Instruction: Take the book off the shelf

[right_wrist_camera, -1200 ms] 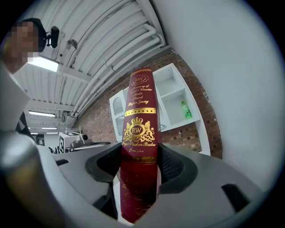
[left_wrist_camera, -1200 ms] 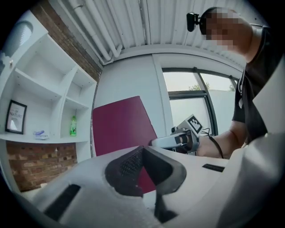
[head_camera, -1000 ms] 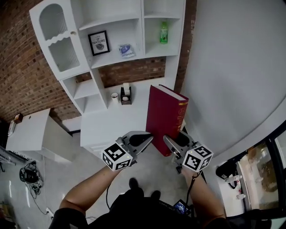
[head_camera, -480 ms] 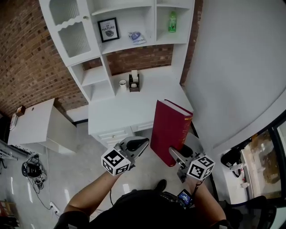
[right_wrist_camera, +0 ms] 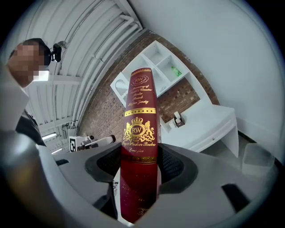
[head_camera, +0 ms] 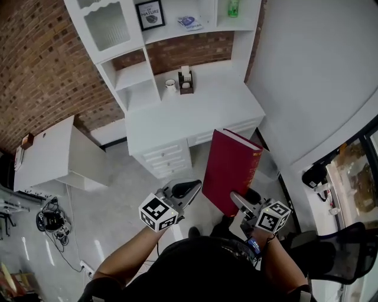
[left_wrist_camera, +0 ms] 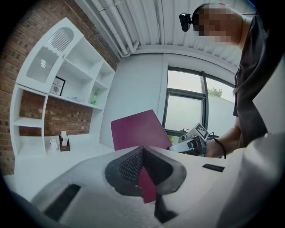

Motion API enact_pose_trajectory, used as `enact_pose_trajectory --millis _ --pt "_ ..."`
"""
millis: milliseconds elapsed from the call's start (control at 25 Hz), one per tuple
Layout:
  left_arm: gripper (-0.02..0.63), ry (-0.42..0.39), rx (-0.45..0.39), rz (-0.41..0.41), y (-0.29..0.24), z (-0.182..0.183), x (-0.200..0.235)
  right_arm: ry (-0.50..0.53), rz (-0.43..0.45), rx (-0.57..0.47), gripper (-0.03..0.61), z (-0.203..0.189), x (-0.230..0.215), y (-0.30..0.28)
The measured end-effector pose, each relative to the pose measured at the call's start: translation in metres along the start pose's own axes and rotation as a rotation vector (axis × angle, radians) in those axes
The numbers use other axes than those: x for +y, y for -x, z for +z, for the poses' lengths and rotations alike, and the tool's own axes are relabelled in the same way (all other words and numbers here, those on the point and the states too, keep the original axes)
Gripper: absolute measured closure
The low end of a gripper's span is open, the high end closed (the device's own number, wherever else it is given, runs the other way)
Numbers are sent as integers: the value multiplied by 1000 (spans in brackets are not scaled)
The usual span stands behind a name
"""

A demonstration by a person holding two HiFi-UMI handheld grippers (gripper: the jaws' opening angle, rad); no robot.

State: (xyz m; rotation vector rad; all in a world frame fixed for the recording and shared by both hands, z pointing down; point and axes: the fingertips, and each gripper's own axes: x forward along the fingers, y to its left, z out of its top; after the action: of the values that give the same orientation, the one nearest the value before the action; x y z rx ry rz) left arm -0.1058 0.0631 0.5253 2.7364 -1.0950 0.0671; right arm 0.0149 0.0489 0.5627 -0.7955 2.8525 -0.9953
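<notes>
A thick dark-red book (head_camera: 233, 171) with gold lettering on its spine (right_wrist_camera: 139, 133) stands upright in the air, away from the white shelf unit (head_camera: 127, 79) and in front of the desk (head_camera: 189, 112). My right gripper (head_camera: 243, 203) is shut on its lower end, with the pads pressed on both covers (right_wrist_camera: 139, 167). My left gripper (head_camera: 189, 190) hangs just left of the book, apart from it, with its jaws together and nothing in them (left_wrist_camera: 142, 164). The book's cover (left_wrist_camera: 138, 129) shows beyond it in the left gripper view.
A framed picture (head_camera: 150, 15), a green bottle (head_camera: 234, 7) and small items stand on the shelves. A low white cabinet (head_camera: 53, 159) sits at left with cables (head_camera: 50, 221) on the floor. A small bin (head_camera: 270, 164) and a black chair (head_camera: 336, 248) are at right.
The person has stepped back from the desk. The book has come away with the right gripper and now hangs over the floor. The left gripper has kept its place beside it.
</notes>
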Motion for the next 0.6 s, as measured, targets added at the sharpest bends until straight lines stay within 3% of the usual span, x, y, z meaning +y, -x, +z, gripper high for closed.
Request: enact_pose_trajectory --millis 320,600 --pt "606 98 37 -54 33 -55 -38 -134 17 37 339 -80 29 18" --pt "606 161 70 -56 43 -87 -51 -182 9 40 339 -102 36 25"
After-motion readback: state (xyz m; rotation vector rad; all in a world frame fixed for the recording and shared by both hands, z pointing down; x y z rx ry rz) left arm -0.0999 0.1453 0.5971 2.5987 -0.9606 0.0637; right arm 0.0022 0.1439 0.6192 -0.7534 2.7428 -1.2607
